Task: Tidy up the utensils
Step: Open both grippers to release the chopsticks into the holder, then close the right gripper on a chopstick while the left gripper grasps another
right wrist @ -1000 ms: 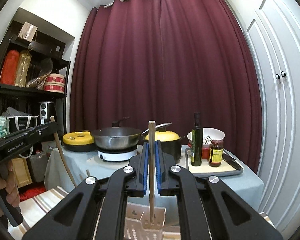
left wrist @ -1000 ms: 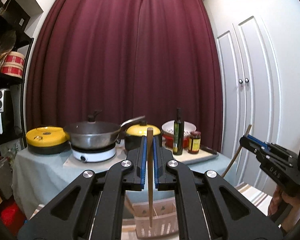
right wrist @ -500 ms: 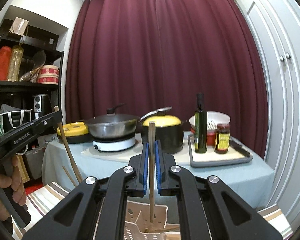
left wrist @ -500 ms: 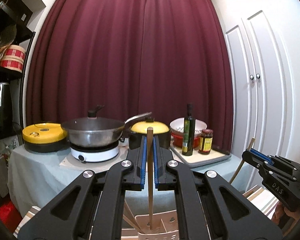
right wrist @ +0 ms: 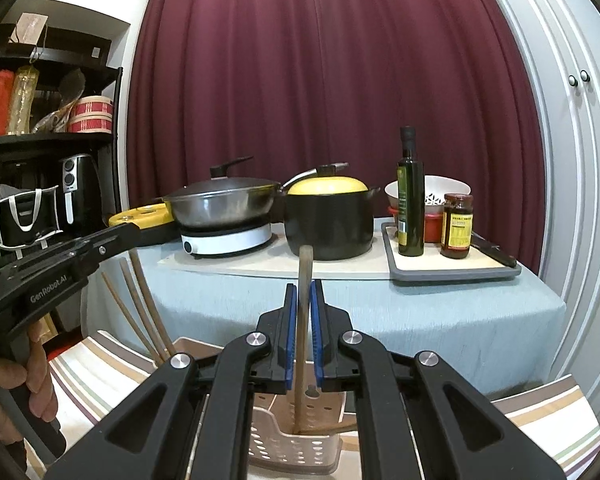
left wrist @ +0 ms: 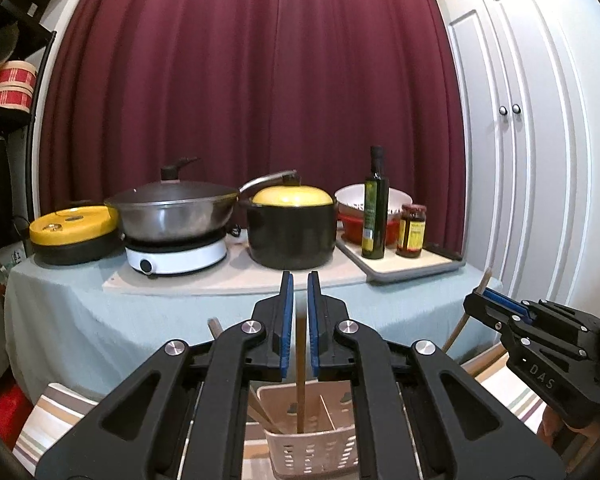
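A beige perforated utensil basket (left wrist: 312, 452) stands on a striped cloth just below both grippers. In the left wrist view my left gripper (left wrist: 300, 276) is slightly open. A wooden chopstick (left wrist: 300, 380) stands loose between its blue pads, its lower end in the basket. Other chopsticks (left wrist: 260, 412) lean in the basket's left compartment. My right gripper (right wrist: 303, 284) is shut on a second chopstick (right wrist: 305, 264), whose top pokes above the pads and whose tip reaches into the basket (right wrist: 292, 450). Each gripper shows in the other's view: right gripper (left wrist: 478, 300), left gripper (right wrist: 130, 234).
Behind the basket is a table with a blue cloth (right wrist: 460, 320). It carries a wok on a white cooker (left wrist: 172, 212), a black pot with a yellow lid (left wrist: 292, 236), an oil bottle (right wrist: 410, 208) and a jar (right wrist: 456, 228) on a tray. A dark shelf unit (right wrist: 52, 152) stands left, white cupboard doors (left wrist: 520, 160) right.
Both grippers came down and closer to the basket. The left gripper's chopstick slid down out of its pads into the basket. The right one still holds its chopstick, now slightly tilted.
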